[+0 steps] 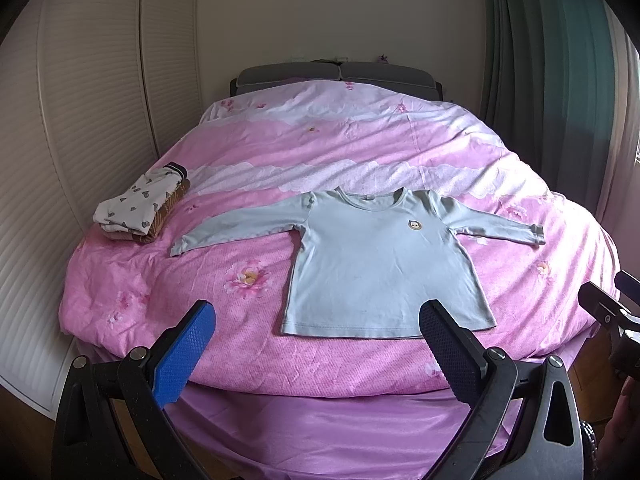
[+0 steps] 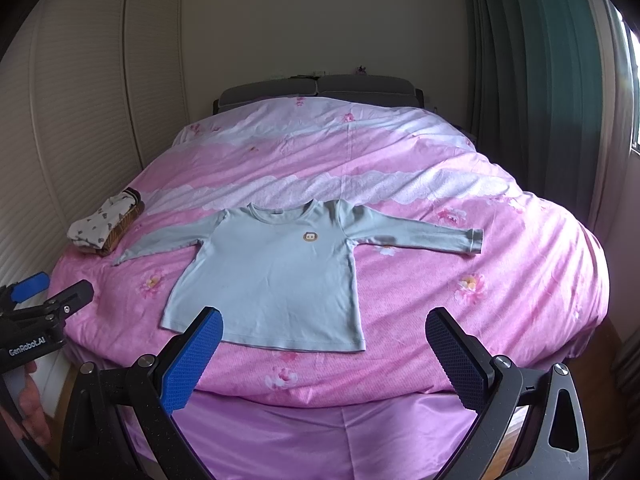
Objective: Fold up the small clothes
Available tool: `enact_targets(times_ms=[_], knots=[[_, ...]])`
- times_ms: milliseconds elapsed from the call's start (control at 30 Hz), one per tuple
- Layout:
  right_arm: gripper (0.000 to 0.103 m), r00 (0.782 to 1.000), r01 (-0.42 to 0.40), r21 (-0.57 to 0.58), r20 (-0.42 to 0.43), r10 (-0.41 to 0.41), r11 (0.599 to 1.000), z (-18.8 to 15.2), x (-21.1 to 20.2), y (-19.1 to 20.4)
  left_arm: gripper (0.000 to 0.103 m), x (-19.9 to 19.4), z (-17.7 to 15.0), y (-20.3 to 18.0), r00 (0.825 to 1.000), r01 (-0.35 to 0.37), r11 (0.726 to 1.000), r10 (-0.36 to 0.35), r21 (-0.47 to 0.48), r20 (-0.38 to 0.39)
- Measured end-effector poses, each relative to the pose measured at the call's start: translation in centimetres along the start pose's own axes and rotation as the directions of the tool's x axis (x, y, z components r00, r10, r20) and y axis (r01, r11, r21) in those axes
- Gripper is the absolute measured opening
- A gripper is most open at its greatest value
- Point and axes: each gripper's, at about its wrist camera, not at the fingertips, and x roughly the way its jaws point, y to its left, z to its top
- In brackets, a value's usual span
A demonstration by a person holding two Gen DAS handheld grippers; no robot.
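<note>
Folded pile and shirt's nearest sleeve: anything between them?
No, just bare pink duvet between the folded pile and the shirt sleeve, clearest in left wrist view.

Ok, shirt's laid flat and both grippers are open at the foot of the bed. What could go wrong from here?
1. The duvet is soft and wrinkled, so a pinch at the light blue long-sleeved shirt hem may grab bedding too.
2. Its left sleeve cuff lies close to the folded clothes pile; a sweeping fold could disturb it.
</note>
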Motion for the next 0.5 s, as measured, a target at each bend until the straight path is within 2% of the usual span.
enact_targets(times_ms=[500], knots=[[0.103,1.000,0.000,0.000,-0.002,0.000,1.000,-0.03,0.03,-0.19,0.103,-0.07,0.02,0.11,1.000,0.000,1.000,0.000,-0.001,0.003]])
